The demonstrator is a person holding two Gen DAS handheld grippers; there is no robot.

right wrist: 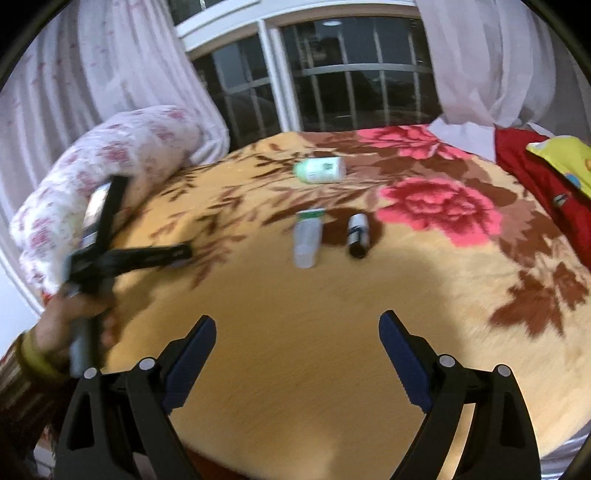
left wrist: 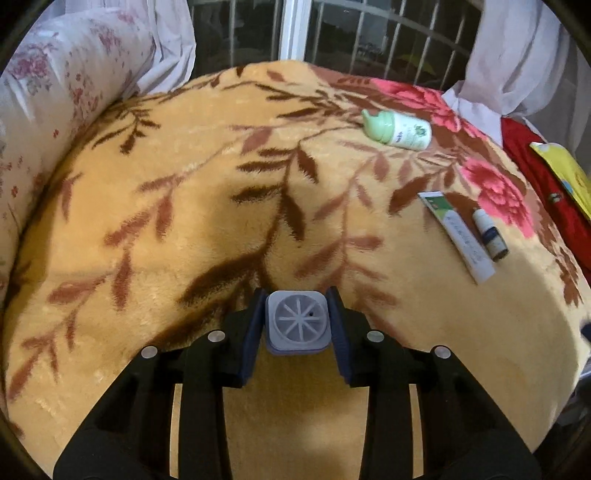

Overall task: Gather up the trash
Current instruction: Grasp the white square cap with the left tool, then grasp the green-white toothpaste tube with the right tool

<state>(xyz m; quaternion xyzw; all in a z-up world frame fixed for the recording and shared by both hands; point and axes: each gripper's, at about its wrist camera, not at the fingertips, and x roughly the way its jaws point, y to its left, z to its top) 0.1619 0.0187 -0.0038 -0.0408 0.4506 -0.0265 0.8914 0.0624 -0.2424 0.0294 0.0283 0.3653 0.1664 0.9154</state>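
- L gripper (left wrist: 297,321) is pinching a small squarish grey-blue cap-like piece (left wrist: 296,322) betw its blue pads (left wrist: 252,332), just above the tan leaf-print blanket (left wrist: 184,229); white spokes are showing inside the piece.
- Can't tell if the piece is resting on the blanket or lifted clear of it.
- R gripper (right wrist: 297,363) is hanging over the near, plain tan part of the blanket w/ its jaws spread wide and nothing betw them.
- In the R wrist view the L gripper (right wrist: 184,253) is showing at the left edge, blurred, w/ a hand (right wrist: 74,321) wrapping its handle; a striped sleeve & yellow cuff are showing at the wrist.
- Other trash is lying on the blanket farther back, toward the window (left wrist: 295,29):
- white bottle w/ green cap (left wrist: 397,129), lying on its side, near the pink flower print, well apart from both grippers.
- flattened white tube w/ green end (left wrist: 456,236), lying flat.
- small dark dropper bottle (left wrist: 490,236), lying just beside the tube on its right, close but seeming not to touch.
- Rolled floral quilt (left wrist: 55,110) is sitting along the left edge of the bed; a red cloth (left wrist: 546,184) w/ a yellow packet (left wrist: 565,173) on it is lying at the right edge.
- White curtains (right wrist: 110,74) are hanging either side of the barred window.
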